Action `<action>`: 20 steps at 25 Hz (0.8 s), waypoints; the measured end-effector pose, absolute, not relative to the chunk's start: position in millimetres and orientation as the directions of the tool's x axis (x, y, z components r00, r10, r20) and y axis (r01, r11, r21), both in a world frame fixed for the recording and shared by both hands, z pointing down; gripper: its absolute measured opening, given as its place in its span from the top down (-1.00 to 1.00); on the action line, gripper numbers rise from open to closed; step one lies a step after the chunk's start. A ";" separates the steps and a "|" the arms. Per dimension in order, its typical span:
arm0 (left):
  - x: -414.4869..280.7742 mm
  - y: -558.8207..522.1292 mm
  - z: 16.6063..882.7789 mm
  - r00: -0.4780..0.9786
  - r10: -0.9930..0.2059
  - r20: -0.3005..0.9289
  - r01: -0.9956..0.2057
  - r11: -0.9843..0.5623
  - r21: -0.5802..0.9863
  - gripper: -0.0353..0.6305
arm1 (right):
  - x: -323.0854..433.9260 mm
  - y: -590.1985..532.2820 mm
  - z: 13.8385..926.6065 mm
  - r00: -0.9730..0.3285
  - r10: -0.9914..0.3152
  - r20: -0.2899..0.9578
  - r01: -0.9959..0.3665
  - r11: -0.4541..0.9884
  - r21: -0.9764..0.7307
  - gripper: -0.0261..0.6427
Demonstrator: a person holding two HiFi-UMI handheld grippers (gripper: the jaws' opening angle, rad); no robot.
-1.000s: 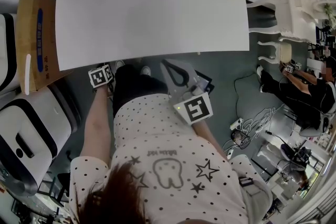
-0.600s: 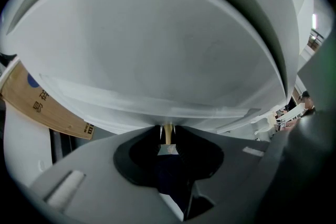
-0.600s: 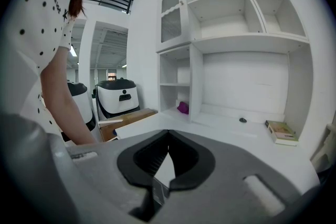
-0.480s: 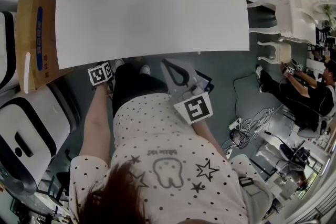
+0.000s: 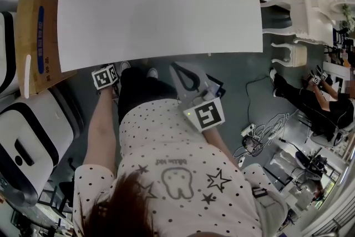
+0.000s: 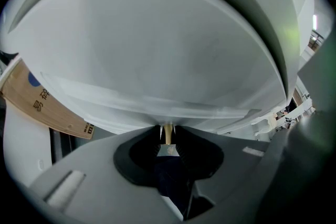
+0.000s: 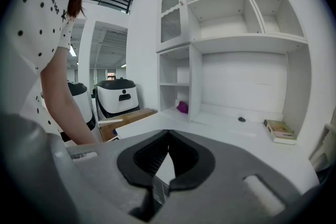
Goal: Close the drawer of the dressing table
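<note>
The left gripper (image 6: 168,140) is clamped on the brass knob (image 6: 167,132) of the drawer (image 6: 152,119), which lies under the dressing table (image 5: 161,14) front edge. The right gripper (image 7: 168,136) is closed and empty, just off that edge. A purple thing (image 7: 182,107) lies in a shelf cubby (image 7: 174,93).

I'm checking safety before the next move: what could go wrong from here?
1. The left claw appears to pinch only the slim brass knob at its tips; a skewed push could slip it off.
2. The right claw, shut and empty, hangs close to the front edge of the dressing table and might bump it.
</note>
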State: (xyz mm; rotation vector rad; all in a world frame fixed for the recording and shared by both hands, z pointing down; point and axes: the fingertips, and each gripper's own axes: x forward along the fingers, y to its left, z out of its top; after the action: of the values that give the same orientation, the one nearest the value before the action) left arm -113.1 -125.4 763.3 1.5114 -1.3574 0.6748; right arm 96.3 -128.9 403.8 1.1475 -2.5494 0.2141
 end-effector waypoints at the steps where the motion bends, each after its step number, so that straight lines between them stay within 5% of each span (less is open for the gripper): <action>1: -113.0 -125.5 762.8 0.227 -0.424 0.877 -0.955 0.080 0.286 0.62 | 96.9 -128.3 404.3 -0.616 -0.699 0.364 -0.750 0.661 -0.002 0.94; 20: -113.4 -125.8 763.9 0.220 -0.428 0.877 -0.956 0.086 0.282 0.62 | 103.9 -117.2 406.5 -0.601 -0.706 0.374 -0.758 0.652 0.014 0.94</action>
State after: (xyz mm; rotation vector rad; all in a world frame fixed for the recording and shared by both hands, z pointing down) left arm -113.4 -125.8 763.9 1.5063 -1.3680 0.6731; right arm 103.9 -117.2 406.5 1.1623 -2.5254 0.2075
